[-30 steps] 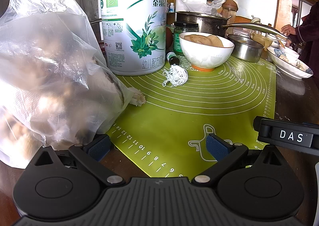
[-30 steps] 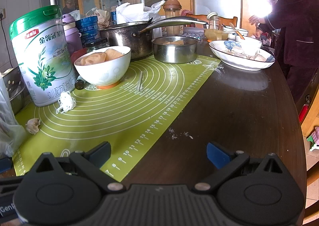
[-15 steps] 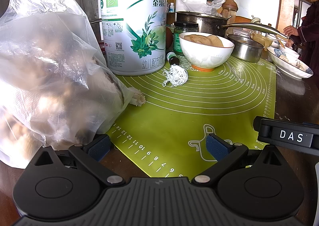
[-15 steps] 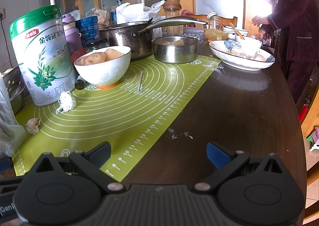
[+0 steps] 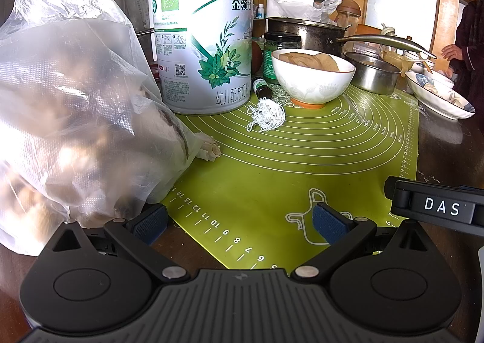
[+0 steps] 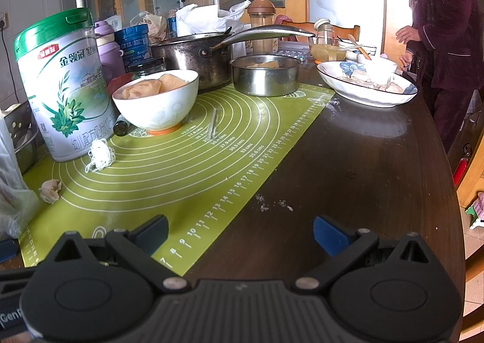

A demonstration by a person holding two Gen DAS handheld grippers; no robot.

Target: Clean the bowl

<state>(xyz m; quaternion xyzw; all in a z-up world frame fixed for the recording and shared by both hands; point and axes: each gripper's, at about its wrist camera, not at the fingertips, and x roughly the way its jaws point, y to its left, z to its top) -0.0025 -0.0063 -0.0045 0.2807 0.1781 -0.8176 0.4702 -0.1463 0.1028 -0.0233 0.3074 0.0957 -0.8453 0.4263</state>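
Nothing on the surface (image 6: pixel 348 167) has shifted since a moment ago; only the person in the dark robe (image 6: pixel 441 34) at the far end has turned a little. Both tongs hang low and wide open, empty: the left tongs (image 5: pixel 239 222) over the green mat (image 5: pixel 272 185) beside a plastic bag (image 5: pixel 75 101), the right tongs (image 6: pixel 240 232) at the mat's edge. The white bowl (image 6: pixel 157 101), holding beige lumps, sits on the mat next to the big tin (image 6: pixel 60 86).
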